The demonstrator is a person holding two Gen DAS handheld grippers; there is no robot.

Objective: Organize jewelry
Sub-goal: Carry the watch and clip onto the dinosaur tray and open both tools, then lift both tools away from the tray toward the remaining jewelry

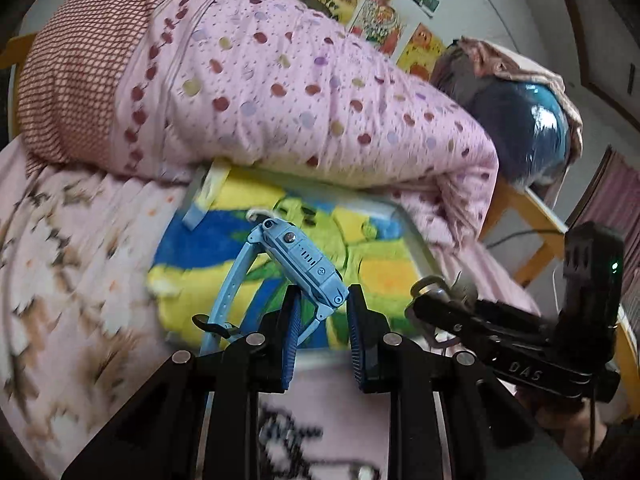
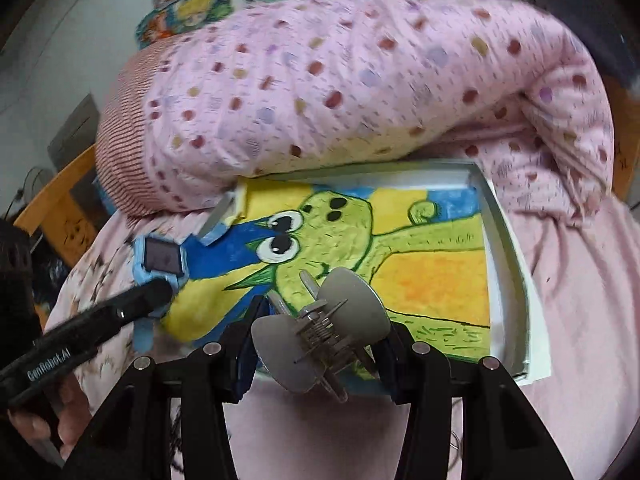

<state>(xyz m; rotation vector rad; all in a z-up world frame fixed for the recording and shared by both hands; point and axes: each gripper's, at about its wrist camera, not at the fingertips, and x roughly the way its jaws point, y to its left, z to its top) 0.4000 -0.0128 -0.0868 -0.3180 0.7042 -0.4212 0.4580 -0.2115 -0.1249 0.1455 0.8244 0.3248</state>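
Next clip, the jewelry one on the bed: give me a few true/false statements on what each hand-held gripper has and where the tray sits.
1. The left hand-held gripper holds a blue watch. True.
2. The right hand-held gripper is empty. False: it is shut on a metal hair clip.
3. The tray has a frog drawing inside. True.
4. The tray sits on a wooden desk. False: it lies on pink bedding, with the dotted quilt behind it.
5. The watch lies flat in the tray. False: it is held in the left gripper, at the tray's left edge in the right wrist view.
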